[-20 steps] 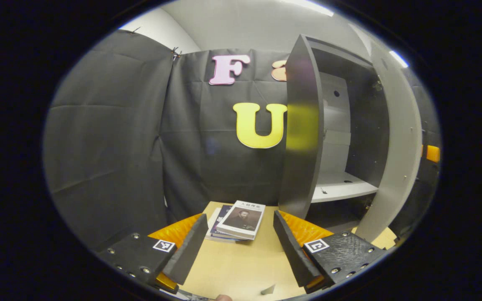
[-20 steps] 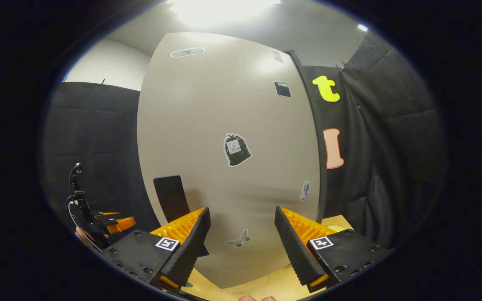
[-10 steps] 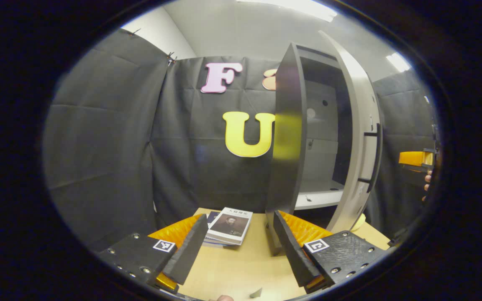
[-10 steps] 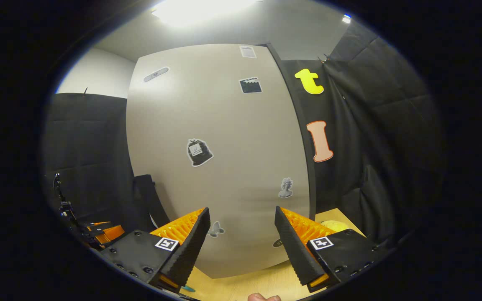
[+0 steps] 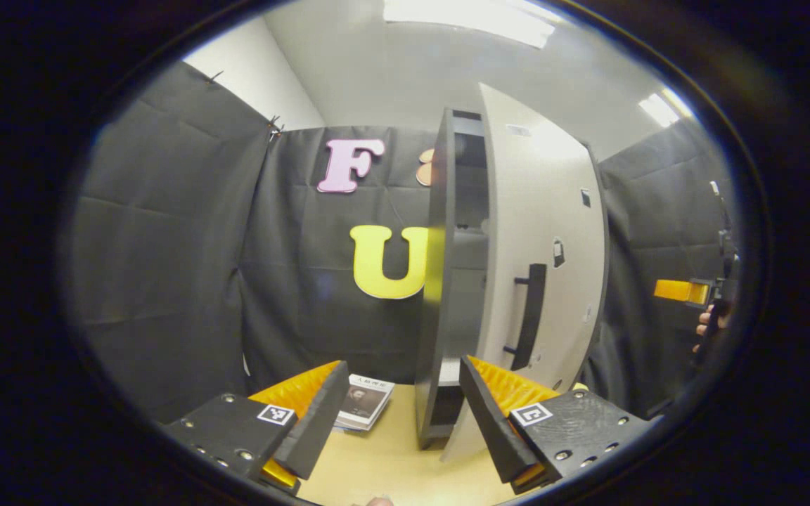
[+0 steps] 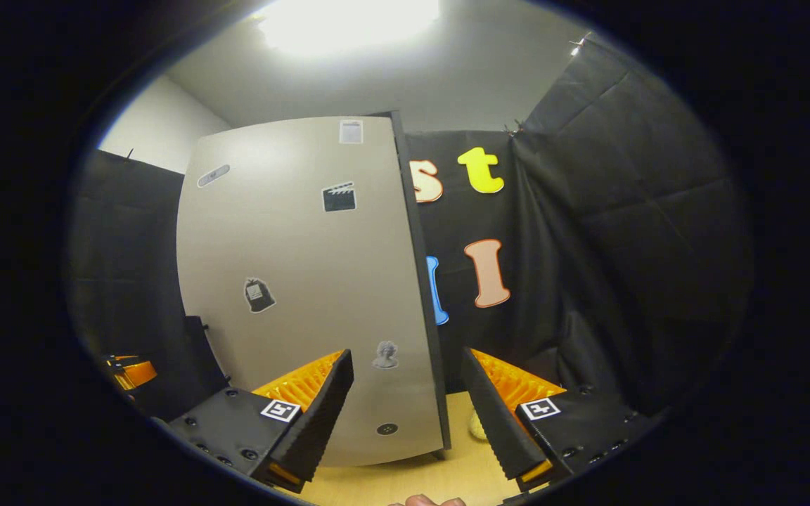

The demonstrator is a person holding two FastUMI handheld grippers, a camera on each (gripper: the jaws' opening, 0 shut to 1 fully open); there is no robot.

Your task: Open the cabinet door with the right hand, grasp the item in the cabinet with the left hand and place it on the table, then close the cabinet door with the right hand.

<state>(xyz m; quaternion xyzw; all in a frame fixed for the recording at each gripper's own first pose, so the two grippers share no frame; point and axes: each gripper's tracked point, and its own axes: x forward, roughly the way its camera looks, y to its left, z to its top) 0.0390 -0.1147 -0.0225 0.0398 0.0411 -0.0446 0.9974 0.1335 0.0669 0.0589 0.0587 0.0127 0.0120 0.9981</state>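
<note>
left gripper view: faces cabinet door [image 5: 542,232] edge | right gripper view: door front, near

We see the cabinet door [image 5: 542,232] in pale beige-grey right of centre in the left gripper view, its handle [image 5: 531,315] black; small black and grey stickers [image 6: 339,197] dot the same door left of centre in the right gripper view; the cabinet [image 5: 440,281] side is dark charcoal; the table [image 5: 391,467] along the bottom is light wood-tone; the book [image 5: 364,410] at lower centre has a white cover bearing a dark portrait.
</note>
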